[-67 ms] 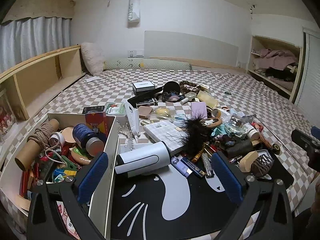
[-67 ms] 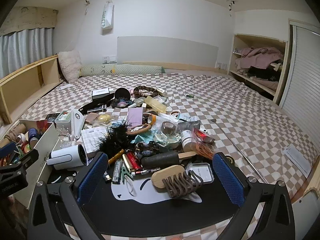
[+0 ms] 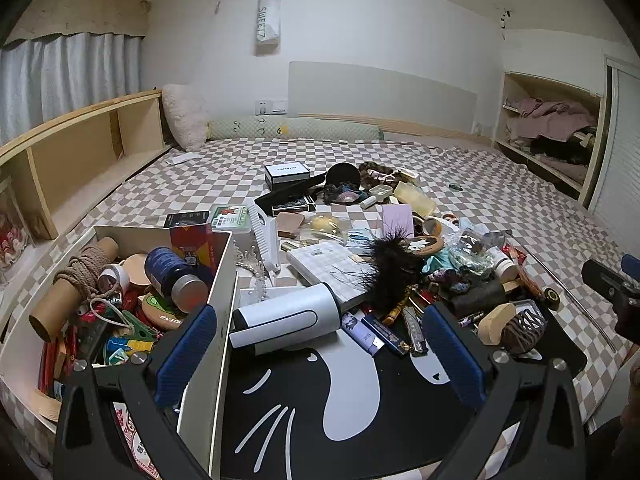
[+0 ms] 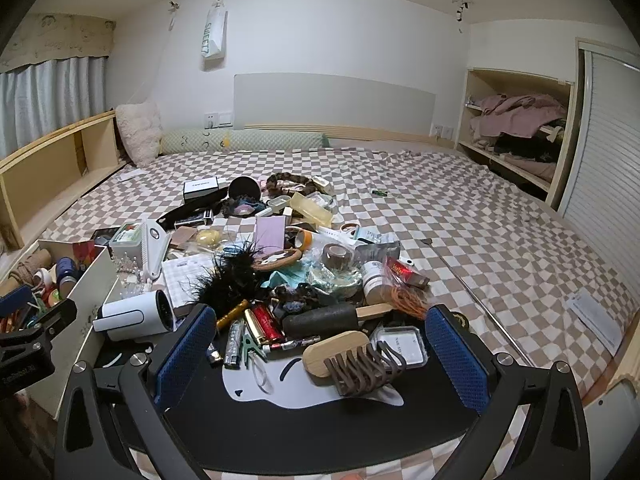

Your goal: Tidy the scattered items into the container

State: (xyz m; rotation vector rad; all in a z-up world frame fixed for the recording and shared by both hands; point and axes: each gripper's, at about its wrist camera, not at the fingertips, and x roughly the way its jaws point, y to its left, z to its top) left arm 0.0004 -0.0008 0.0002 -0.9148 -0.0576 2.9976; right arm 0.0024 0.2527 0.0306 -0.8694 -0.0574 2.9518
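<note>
Nothing has visibly moved since the earlier frame. Scattered items [image 4: 288, 292] lie heaped on the bed, beside the white container [image 3: 218, 280], already crowded. Left gripper [image 3: 320, 354] and right gripper [image 4: 320, 354] hover with fingers spread wide, pinching nothing. Risk: tangled pieces could drag neighbours out, and the white cylinder [image 3: 286, 320] could roll.

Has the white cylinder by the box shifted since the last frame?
No. The white cylinder lies where it did against the box wall and black mat.
</note>
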